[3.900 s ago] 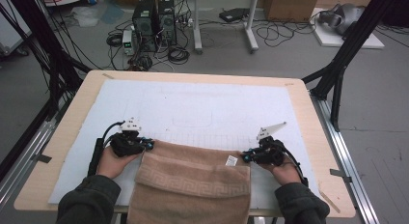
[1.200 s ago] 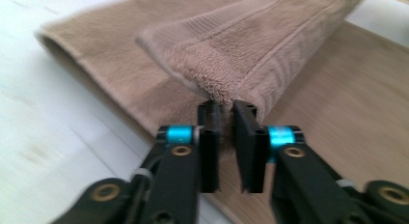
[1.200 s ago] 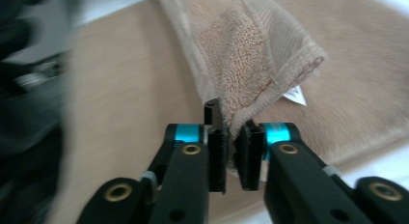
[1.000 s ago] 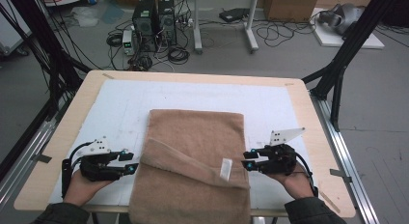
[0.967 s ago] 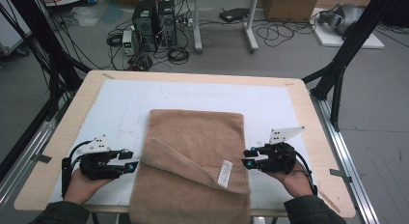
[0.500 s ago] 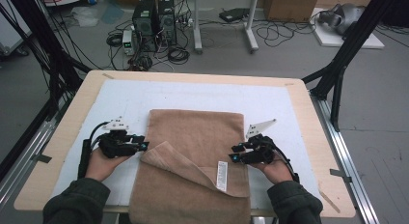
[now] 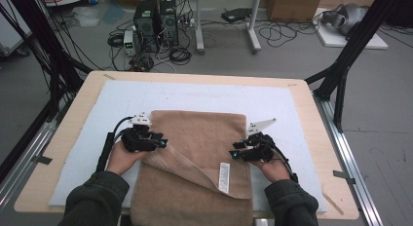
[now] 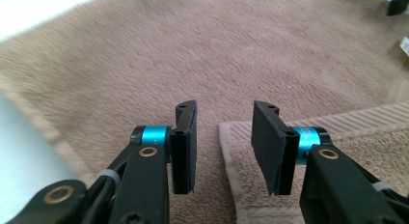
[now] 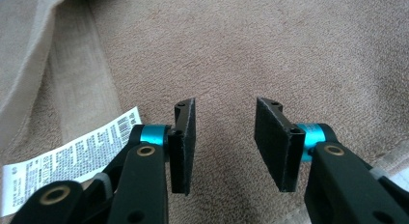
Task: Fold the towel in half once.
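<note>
High view: the brown towel lies on the desk, soft, light and floppy. I'd pinch its folded-over hem. My left tongs have just widened; right tongs gape, both empty.

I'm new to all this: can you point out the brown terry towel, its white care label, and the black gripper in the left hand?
brown terry towel [image 7: 202,128], high view, flat upper layer.
white care label [image 7: 224,177], high view, label's middle.
left gripper [image 7: 163,142], high view, between its jaw tips.
</note>
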Demonstrator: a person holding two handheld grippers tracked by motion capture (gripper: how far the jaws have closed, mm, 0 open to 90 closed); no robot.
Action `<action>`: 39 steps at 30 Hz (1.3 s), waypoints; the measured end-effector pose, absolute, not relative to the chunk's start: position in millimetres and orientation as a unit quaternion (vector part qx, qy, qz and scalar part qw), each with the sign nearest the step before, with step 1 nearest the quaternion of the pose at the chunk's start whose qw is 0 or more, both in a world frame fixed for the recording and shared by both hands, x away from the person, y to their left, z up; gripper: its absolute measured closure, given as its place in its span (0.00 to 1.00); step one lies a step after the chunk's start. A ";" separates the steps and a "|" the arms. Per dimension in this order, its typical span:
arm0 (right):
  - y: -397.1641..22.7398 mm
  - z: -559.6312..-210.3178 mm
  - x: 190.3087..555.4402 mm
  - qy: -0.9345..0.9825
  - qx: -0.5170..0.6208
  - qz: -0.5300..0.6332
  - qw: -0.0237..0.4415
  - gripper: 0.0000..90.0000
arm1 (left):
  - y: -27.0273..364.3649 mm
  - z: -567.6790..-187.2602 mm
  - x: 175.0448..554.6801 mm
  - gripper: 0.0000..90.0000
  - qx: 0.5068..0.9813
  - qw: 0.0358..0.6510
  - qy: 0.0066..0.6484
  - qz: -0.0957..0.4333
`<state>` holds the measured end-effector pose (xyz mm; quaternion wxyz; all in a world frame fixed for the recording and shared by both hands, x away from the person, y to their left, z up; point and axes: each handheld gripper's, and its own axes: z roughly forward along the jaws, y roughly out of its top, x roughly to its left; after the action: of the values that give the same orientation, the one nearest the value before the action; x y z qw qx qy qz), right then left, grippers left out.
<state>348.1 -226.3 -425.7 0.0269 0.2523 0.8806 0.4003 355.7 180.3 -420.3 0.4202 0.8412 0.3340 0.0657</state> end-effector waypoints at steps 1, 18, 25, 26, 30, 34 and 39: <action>-225.9 -426.0 348.1 0.882 0.251 0.398 0.029 0.65 | 180.5 -420.4 355.7 0.68 0.844 0.419 0.330 0.062; -222.9 -434.9 353.2 0.889 0.261 0.374 0.028 0.62 | 180.6 -422.3 347.9 0.97 0.856 0.413 0.305 0.060; -222.0 -431.8 348.5 0.893 0.259 0.367 0.033 0.61 | 212.0 -391.0 282.3 0.96 0.841 0.472 0.253 0.073; -221.4 -431.0 347.3 0.893 0.257 0.369 0.035 0.61 | 219.0 -388.4 271.2 0.92 0.837 0.480 0.251 0.076; -220.7 -428.3 346.9 0.891 0.256 0.374 0.040 0.60 | 233.2 -382.6 259.4 0.74 0.834 0.485 0.251 0.082; -223.9 -425.0 348.7 0.885 0.261 0.383 0.040 0.60 | 235.7 -379.6 266.9 0.72 0.832 0.491 0.248 0.075; -227.7 -419.4 353.2 0.882 0.263 0.389 0.043 0.58 | 232.2 -382.4 273.9 0.71 0.836 0.487 0.243 0.062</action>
<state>353.2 -227.7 -419.4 0.0431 0.2632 0.8817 0.3891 273.9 232.2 -382.4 0.4875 0.8363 0.2431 0.0618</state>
